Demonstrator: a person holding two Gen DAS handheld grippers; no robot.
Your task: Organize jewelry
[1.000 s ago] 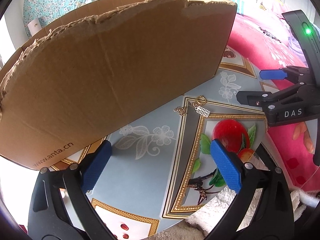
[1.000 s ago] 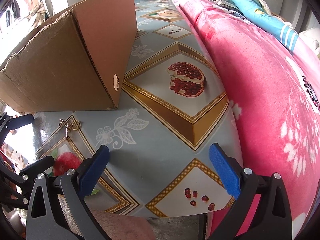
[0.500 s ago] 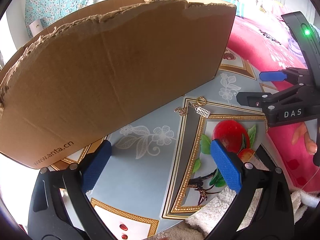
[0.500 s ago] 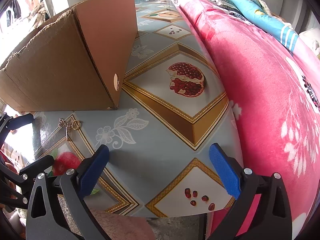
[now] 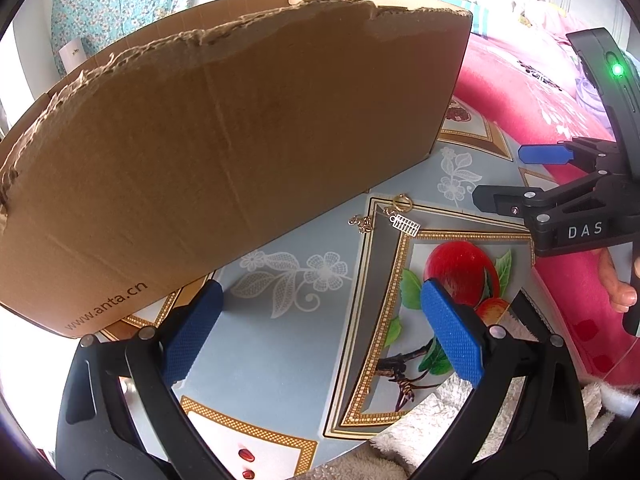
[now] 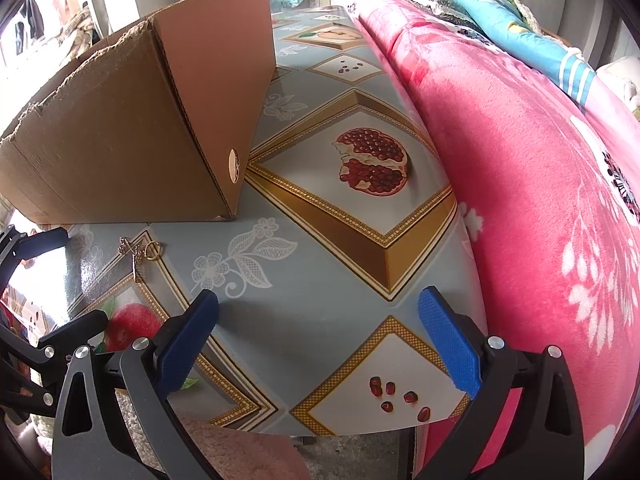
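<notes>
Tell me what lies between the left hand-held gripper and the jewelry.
Only bare printed tablecloth separates the left hand-held gripper from the jewelry, seen in the left wrist view.

The cardboard box [image 5: 224,140] hides its inside; the jewelry [image 5: 400,216] is too small to identify.

Box print: "www.anta.cn" is showing in pale letters on the near lower left corner of the cardboard box [image 5: 224,152], running up at a slant along its bottom edge.
Gripper label: "DAS" is reading in white capitals on the black body of the right gripper [image 5: 520,178], which is reaching in from the right side of the left wrist view.
Box sticker: a small round sticker is sitting on the box's right wall in the right wrist view; its marking is staying too small to read.
</notes>
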